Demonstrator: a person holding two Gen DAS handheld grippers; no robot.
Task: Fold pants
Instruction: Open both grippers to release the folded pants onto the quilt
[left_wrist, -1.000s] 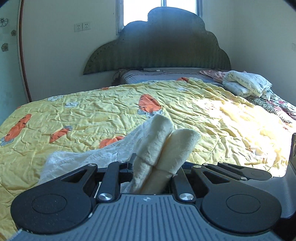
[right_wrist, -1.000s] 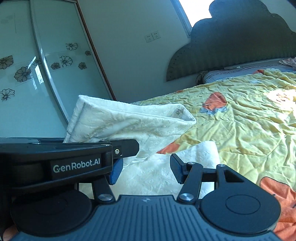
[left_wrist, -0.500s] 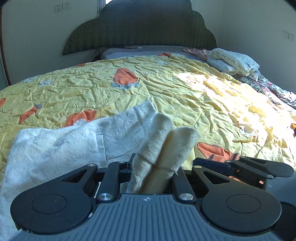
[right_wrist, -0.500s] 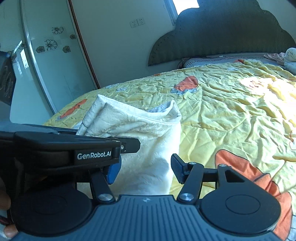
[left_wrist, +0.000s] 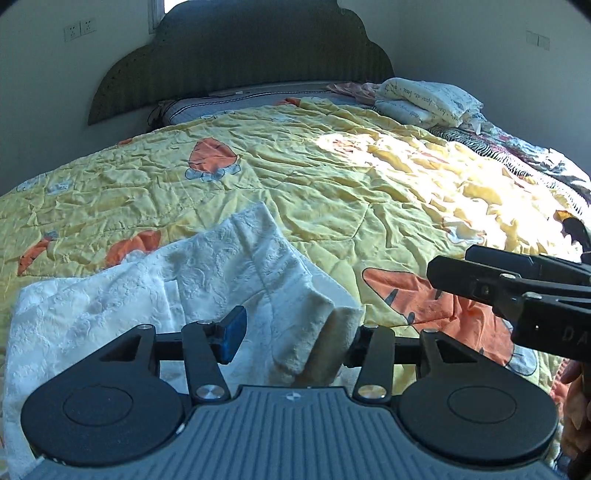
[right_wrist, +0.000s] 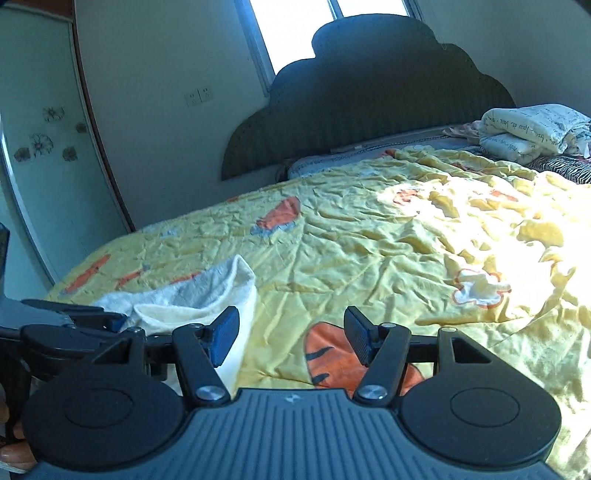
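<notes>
The white textured pants (left_wrist: 207, 288) lie folded on the yellow quilt (left_wrist: 332, 184) near the bed's front edge. My left gripper (left_wrist: 291, 332) is open, and a thick fold of the pants still rests between its fingers against the right one. In the right wrist view the pants (right_wrist: 192, 295) lie at the lower left. My right gripper (right_wrist: 291, 334) is open and empty above the quilt, just right of the pants. It shows at the right in the left wrist view (left_wrist: 517, 291).
The quilt with orange carrot and tiger prints covers the bed. A dark headboard (left_wrist: 240, 62) stands at the far end. Folded bedding (left_wrist: 424, 98) is piled at the far right corner. A wardrobe with flower decals (right_wrist: 37, 166) stands at the left.
My left gripper has opened and let go of the pants fold, which now lies lower on the bed. My right gripper has moved right, off the pants.
</notes>
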